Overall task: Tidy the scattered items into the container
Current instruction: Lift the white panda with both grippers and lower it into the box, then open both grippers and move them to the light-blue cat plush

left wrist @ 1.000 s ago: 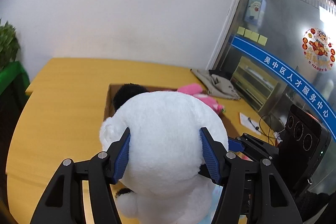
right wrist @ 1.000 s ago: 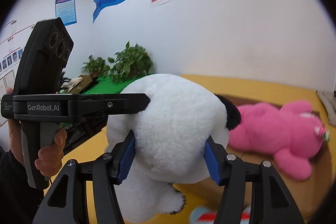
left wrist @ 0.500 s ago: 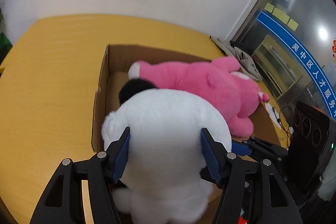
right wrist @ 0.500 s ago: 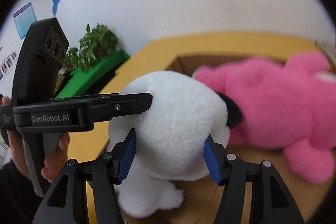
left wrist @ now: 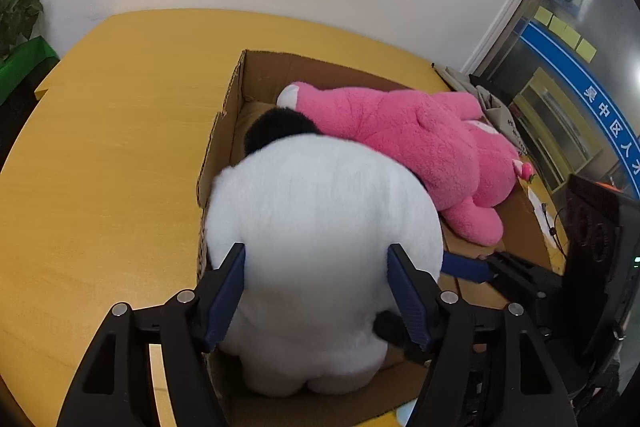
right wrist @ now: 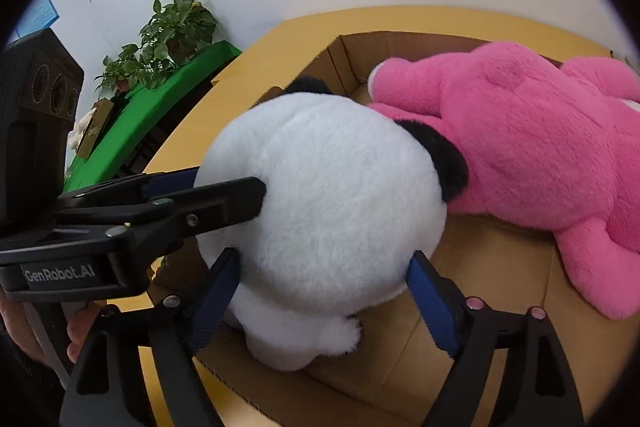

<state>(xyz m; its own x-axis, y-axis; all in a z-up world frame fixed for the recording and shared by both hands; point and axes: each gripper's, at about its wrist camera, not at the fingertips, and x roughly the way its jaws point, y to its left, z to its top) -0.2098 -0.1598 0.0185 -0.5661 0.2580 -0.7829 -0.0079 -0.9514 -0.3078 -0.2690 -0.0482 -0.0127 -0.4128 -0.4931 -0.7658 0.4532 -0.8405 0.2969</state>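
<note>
Inside cardboard box (left wrist: 236,87), near corner: white plush toy (left wrist: 320,227) with black ears, base inside box. Left gripper (left wrist: 316,291) fingers pressed into toy's sides, gripping it. Right gripper (right wrist: 324,291) fingers likewise clamped on same toy. Pink plush bear (left wrist: 420,143) lying in box, touching white toy. Box sits on yellow table (left wrist: 100,167).

Bright, even indoor light, soft shadows only. Heavy fisheye bending plus black vignette corners. Slightly soft up close on the white plush (left wrist: 320,227); window glare far right.
</note>
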